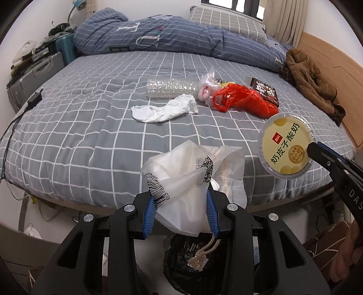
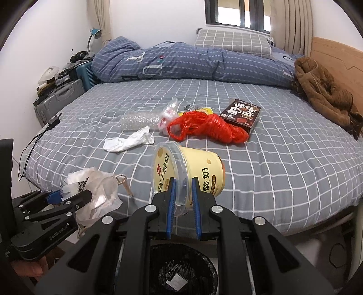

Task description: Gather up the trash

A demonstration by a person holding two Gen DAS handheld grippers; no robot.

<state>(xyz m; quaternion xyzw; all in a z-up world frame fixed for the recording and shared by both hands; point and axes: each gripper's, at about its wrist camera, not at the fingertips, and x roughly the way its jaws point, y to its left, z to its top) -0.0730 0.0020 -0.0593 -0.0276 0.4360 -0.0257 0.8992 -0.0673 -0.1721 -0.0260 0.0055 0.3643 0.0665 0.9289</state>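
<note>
My left gripper (image 1: 179,192) is shut on a crumpled white plastic bag (image 1: 195,172) with barcode labels and a string, held over the bed's near edge. In the right wrist view, the left gripper (image 2: 65,197) and its bag (image 2: 97,192) show at the lower left. My right gripper (image 2: 183,181) is shut on the clear rim of a yellow yogurt cup (image 2: 199,165) tipped on its side; the left wrist view shows that cup (image 1: 285,145) lid-on. A black-lined trash bin (image 2: 181,272) stands on the floor below both grippers. On the bed lie a clear bottle (image 1: 170,88), white tissue (image 1: 163,111), red bag (image 1: 245,99) and dark box (image 1: 265,90).
A folded blue quilt (image 1: 158,34) and a pillow (image 1: 226,20) lie at the far side of the bed. A brown garment (image 1: 310,79) rests by the wooden headboard (image 1: 335,68). Suitcases (image 1: 34,77) stand at the left, and a charger with cable (image 1: 34,99) lies on the sheet.
</note>
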